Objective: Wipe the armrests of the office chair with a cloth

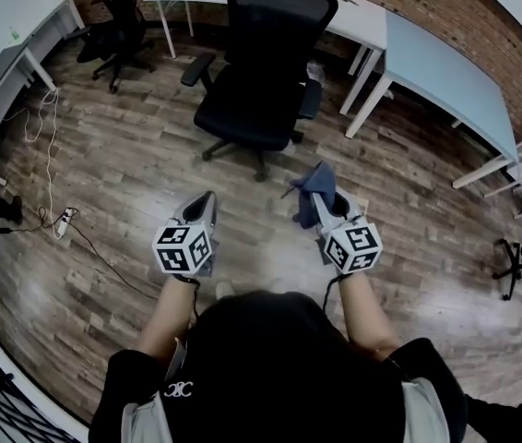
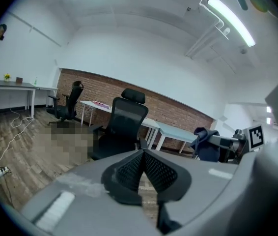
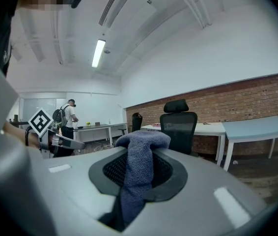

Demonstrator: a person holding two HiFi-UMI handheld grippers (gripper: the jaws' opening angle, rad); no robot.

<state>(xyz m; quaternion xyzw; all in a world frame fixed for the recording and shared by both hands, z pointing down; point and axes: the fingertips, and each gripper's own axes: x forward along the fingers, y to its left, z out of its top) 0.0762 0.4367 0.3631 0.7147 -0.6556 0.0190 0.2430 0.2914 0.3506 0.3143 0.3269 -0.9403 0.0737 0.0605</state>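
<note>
My right gripper (image 1: 324,203) is clamped on the crumpled blue-grey fabric cloth (image 1: 314,185); my left gripper (image 1: 206,201) has its jaws pressed together, empty. The black mesh office chair (image 1: 263,58) stands ahead, apart from both.

Wood-plank floor (image 1: 132,173) ahead of me carries the black office chair (image 1: 261,72) on its wheeled base, a second chair (image 1: 118,26) further left, the white counter (image 1: 358,26) behind them, plus a power strip (image 1: 62,221) with loose cable (image 1: 53,155) far left.

Office with desks (image 1: 445,77), swivel chairs (image 1: 266,58)
</note>
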